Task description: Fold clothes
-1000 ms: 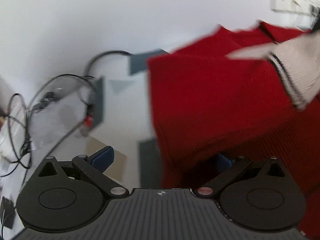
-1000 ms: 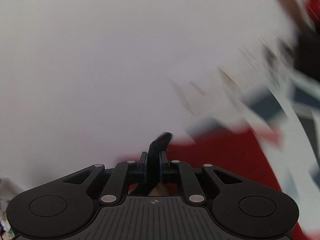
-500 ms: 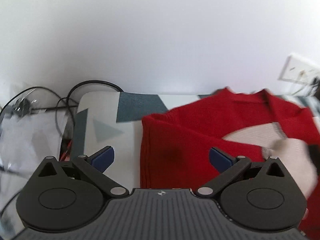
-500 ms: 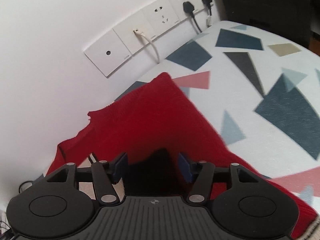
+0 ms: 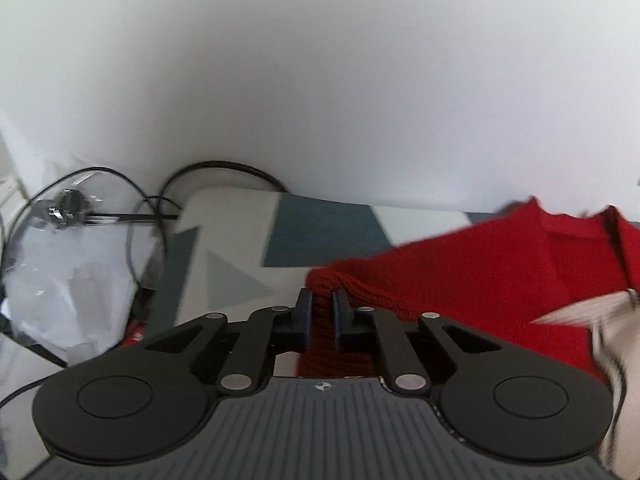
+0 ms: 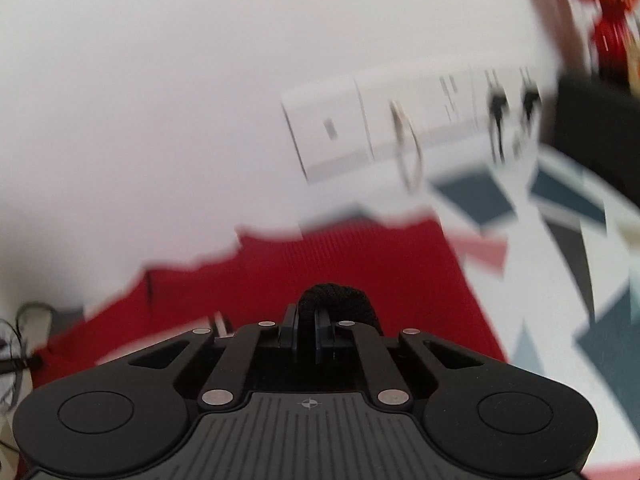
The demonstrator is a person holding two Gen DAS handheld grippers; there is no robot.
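Red knit sweater [image 5: 480,264] lies on the patterned tablecloth [image 5: 320,232], running from my left gripper [image 5: 320,312] out toward 2 o'clock, far end cut off. Left is pinched on its corner fold. My right gripper [image 6: 306,328] is clamped on a black knit bit [image 6: 336,300]; that view's blurry.

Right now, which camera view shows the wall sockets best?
The right wrist view: the wall sockets sit on the wall behind the red sweater, though blurred. The left wrist view shows no sockets.
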